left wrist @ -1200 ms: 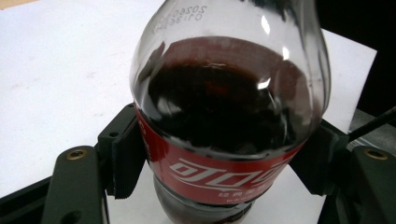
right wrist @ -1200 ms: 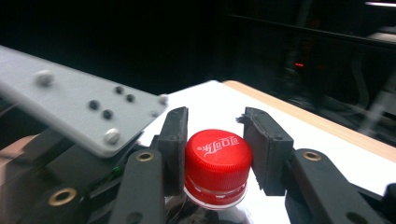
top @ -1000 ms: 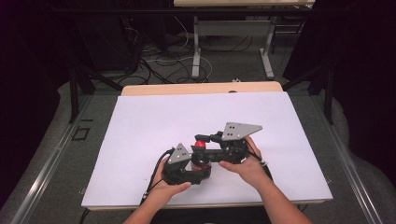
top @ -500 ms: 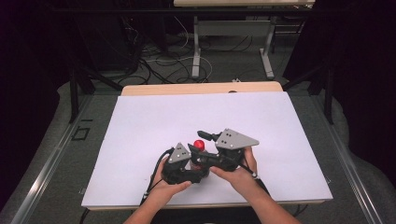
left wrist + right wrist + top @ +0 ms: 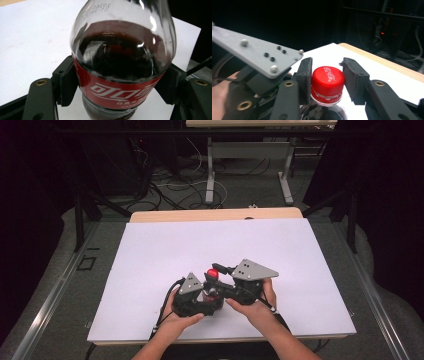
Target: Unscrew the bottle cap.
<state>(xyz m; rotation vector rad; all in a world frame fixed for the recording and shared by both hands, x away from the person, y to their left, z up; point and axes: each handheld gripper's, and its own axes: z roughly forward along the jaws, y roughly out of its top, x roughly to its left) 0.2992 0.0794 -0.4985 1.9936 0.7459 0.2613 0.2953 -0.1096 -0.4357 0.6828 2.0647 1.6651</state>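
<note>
A cola bottle (image 5: 120, 62) with dark liquid and a red label stands near the front middle of the white table (image 5: 150, 255). My left gripper (image 5: 200, 297) is shut on its body, both pads (image 5: 66, 85) pressing the label. The red cap (image 5: 327, 80) sits between the jaws of my right gripper (image 5: 325, 80), which is shut on it with the left pad (image 5: 305, 77) flat against its side. From above, the red cap (image 5: 212, 272) shows between the two grey plates, with my right gripper (image 5: 225, 285) reaching it from the right.
A person's hands (image 5: 252, 312) hold both grippers close together at the table's front edge. A wooden strip (image 5: 215, 215) borders the far edge. Beyond it stand table legs and cables (image 5: 210, 175) on a dark floor.
The right gripper has shifted slightly toward the front and rolled, so its grey plate sits lower and more level. The left gripper and the bottle have stayed in place.
</note>
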